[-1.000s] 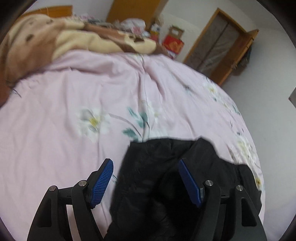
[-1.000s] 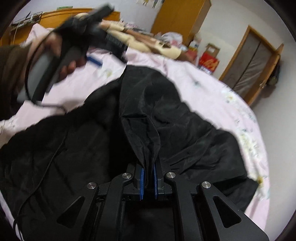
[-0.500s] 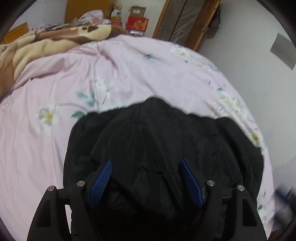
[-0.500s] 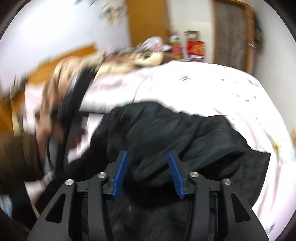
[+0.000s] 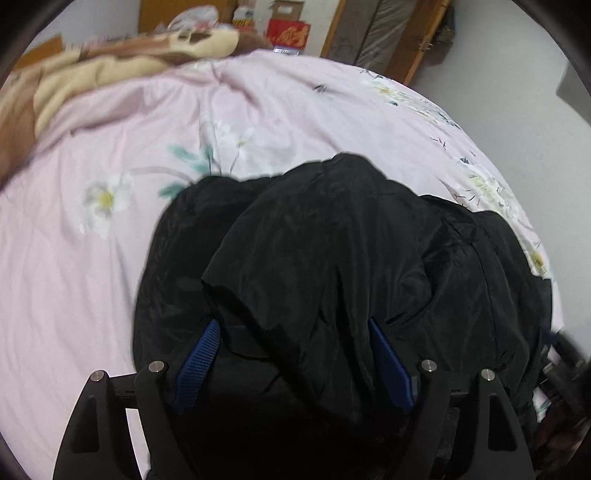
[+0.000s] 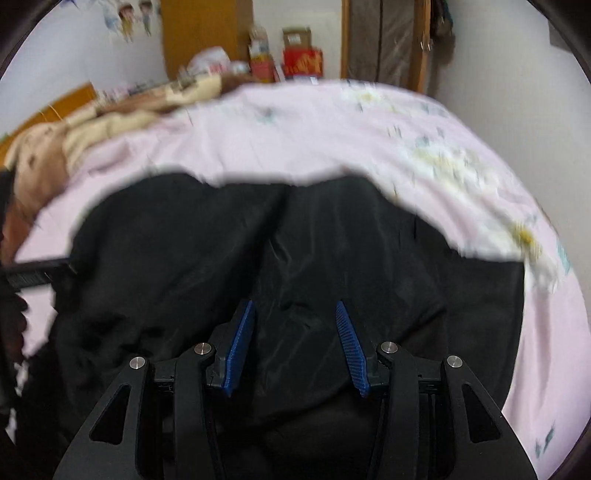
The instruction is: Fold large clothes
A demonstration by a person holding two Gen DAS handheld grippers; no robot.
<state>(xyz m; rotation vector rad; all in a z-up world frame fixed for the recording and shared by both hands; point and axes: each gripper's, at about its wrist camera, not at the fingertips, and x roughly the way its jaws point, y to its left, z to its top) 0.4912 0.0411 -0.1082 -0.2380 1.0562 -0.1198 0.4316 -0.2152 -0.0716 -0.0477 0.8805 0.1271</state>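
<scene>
Since a second ago the right gripper (image 6: 295, 332) lets go of the fabric ridge it was pinching: its jaws have just been opening, blue pads now apart with black cloth lying between them but no pad pressing on it. Left gripper (image 5: 291, 354) was half over bare sheet, now sits fully over the garment; its jaws have just been opening further, spread wide, with a puffy fold of cloth bulging up between the pads, not clamped as far as the view shows. Black jacket (image 5: 332, 258) is bunched in a rounded heap at the near edge of the bed, under both grippers, its far edge lying on the pink floral bedsheet (image 5: 92, 277). Right wrist view is motion-blurred; the jacket fills its near half, with a seam or crease running away from the pads. Beige and brown blanket (image 5: 110, 70) is crumpled at the far left of the bed. Far behind the bed: wooden wardrobe (image 6: 207, 33), red box (image 5: 288, 31), wooden door frame (image 5: 410, 40). Dark bit of the other rig shows at the left edge of the right wrist view; detail unclear.
</scene>
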